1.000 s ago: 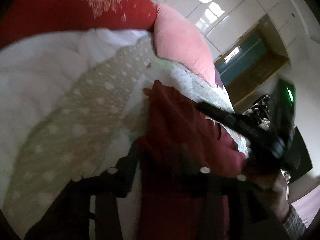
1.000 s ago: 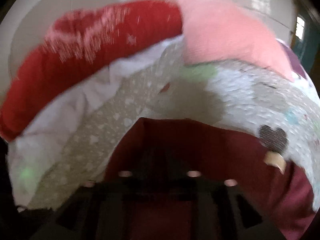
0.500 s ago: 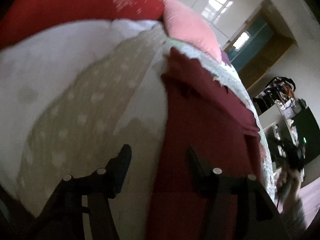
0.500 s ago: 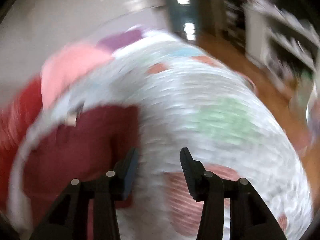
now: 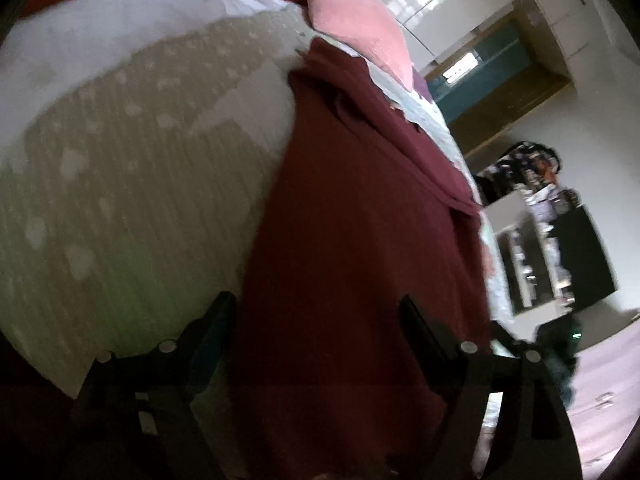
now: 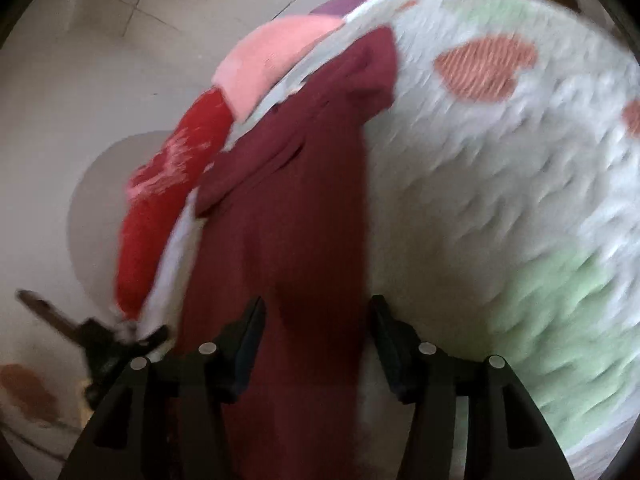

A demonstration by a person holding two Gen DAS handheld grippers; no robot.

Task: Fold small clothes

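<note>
On bed [image 5: 120, 160], one maroon garment [image 5: 352, 240]

Pale glossy wall panels [image 5: 460, 4] behind the bed, catching window reflections. Wood-framed teal doorway [image 5: 492, 68] farther right. Cluttered white shelves [image 5: 528, 248] and a black cabinet [image 5: 584, 256] against the far wall. Pinkish floor [image 5: 608, 392] below. Soft, dim daylight.

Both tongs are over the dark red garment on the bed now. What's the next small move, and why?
Probably lower both tongs onto the near hem and pinch it. The dark red garment lies spread lengthwise on the bed cover, collar end far. The left tongs and right tongs are both opening, cloth showing between their fingers but not gripped, so a fold toward the collar looks ready to start.
</note>
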